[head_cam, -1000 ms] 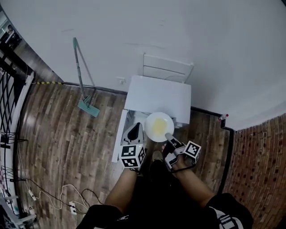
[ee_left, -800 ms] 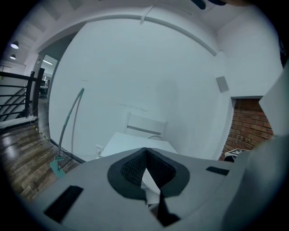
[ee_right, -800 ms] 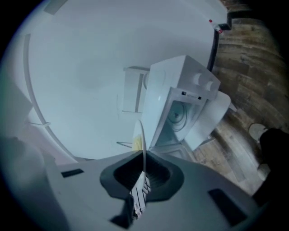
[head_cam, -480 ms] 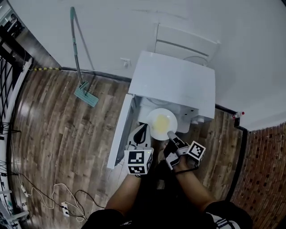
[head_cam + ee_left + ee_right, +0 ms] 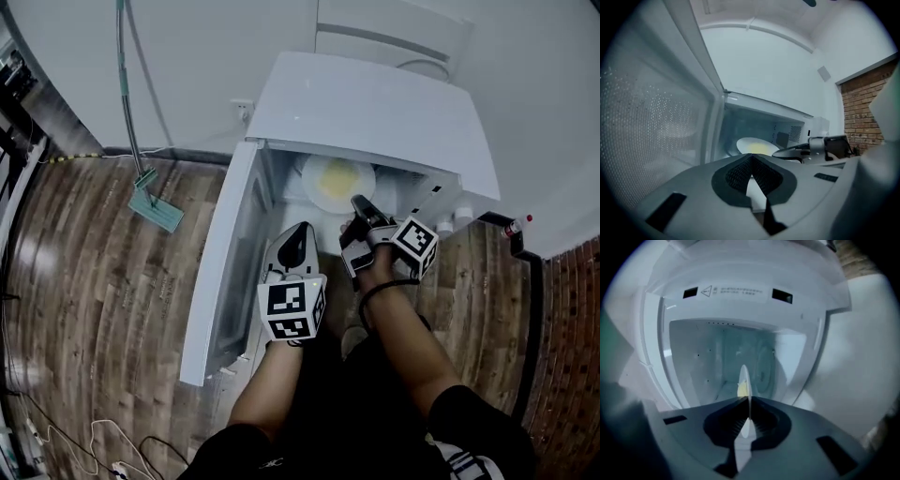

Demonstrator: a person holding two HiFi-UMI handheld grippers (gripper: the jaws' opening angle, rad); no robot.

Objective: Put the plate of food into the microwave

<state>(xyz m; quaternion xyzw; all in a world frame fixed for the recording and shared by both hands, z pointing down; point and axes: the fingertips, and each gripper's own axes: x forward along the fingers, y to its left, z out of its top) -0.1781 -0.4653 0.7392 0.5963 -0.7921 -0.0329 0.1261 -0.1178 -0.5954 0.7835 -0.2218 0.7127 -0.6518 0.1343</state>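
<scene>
While a moment ago the plate [image 5: 316, 187] with its yellow food [image 5: 339, 175] was carried high, out in front of the microwave [image 5: 375, 112] and level with its top, it now hangs lower, right at the mouth of the open cavity. Its far edge is already under the front lip of the roof. I judge the lowering as good as done; what remains is to push the plate deeper inside, set it down and let go.

The right tongs [image 5: 359, 203] are clenched on the plate's near rim. In the right gripper view the plate shows edge-on, running straight out ahead from between the closed jaws, with the cavity behind it. The plate thus lies directly beyond the right tongs' tips and is carried by them alone; whether it touches the cavity floor I cannot tell.

The left tongs [image 5: 300, 234] have come down too and hang just behind and to the left of the plate, jaws together on nothing. From them, the plate sits ahead and a little to the right, and the open door [image 5: 220, 272] stands just to their left.
</scene>
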